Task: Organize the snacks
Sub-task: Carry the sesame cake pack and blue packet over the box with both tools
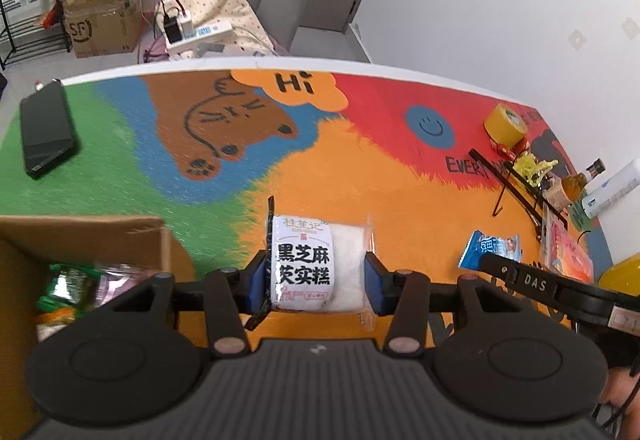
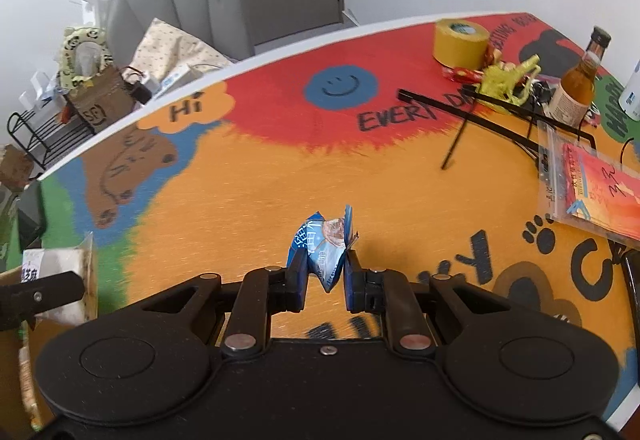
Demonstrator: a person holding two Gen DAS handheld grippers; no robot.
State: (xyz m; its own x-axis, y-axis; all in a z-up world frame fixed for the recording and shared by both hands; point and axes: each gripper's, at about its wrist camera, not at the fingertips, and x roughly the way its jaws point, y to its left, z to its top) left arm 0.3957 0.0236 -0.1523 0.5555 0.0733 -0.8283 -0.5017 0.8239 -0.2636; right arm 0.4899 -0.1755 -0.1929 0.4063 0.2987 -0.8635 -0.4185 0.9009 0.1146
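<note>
My left gripper [image 1: 318, 274] is shut on a white sesame cake packet [image 1: 316, 264] with black Chinese print, held over the colourful mat. The packet also shows at the left of the right wrist view [image 2: 60, 268]. My right gripper [image 2: 326, 272] is shut on a small blue snack packet [image 2: 326, 244], crumpled between the pads; it also shows in the left wrist view [image 1: 490, 248]. A cardboard box [image 1: 96, 240] with several snack packets inside [image 1: 76, 288] stands at the left, just beside my left gripper.
A black phone [image 1: 46, 130] lies at the mat's far left. At the right are a yellow tape roll [image 2: 460, 42], a brown bottle [image 2: 578, 84], a red bagged packet [image 2: 592, 188], yellow clutter and thin black rods [image 2: 460, 112]. Behind the table are a grey chair and another box.
</note>
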